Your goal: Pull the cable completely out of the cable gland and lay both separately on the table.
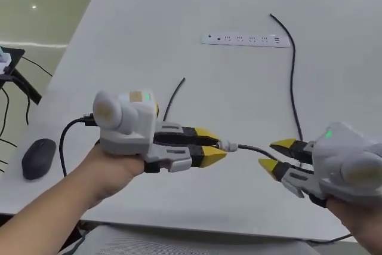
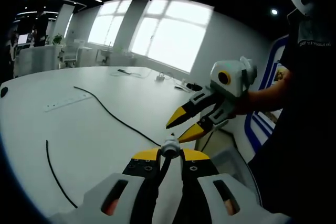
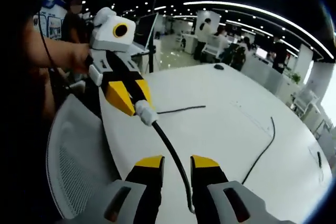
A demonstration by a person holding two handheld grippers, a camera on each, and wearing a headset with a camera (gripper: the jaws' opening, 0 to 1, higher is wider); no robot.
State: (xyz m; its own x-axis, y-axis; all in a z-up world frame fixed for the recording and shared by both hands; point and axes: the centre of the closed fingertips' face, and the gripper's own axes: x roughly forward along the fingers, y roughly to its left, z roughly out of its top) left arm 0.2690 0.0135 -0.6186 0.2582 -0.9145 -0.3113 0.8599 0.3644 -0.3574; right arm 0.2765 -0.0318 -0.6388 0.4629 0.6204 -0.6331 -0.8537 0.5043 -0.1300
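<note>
- Left gripper [image 2: 170, 157]: jaws pinched shut on the small white gland [image 3: 144, 113], held up off the table [image 1: 239, 88].
- Right gripper [image 3: 177, 162]: facing it, jaws a little apart, and the black cable [image 1: 249, 148] runs between them unpinched.
- The cable bridges the gap from the gland to the right jaws.
- We judge the cable light and limp with a grippy jacket. We'd take it close to the gland and pull straight.
- The gland looks hard and smooth, so it could twist in the jaws.
- The left jaws hide the gland's rear, and we can't tell how far the cable goes in or whether the nut is slack.
</note>
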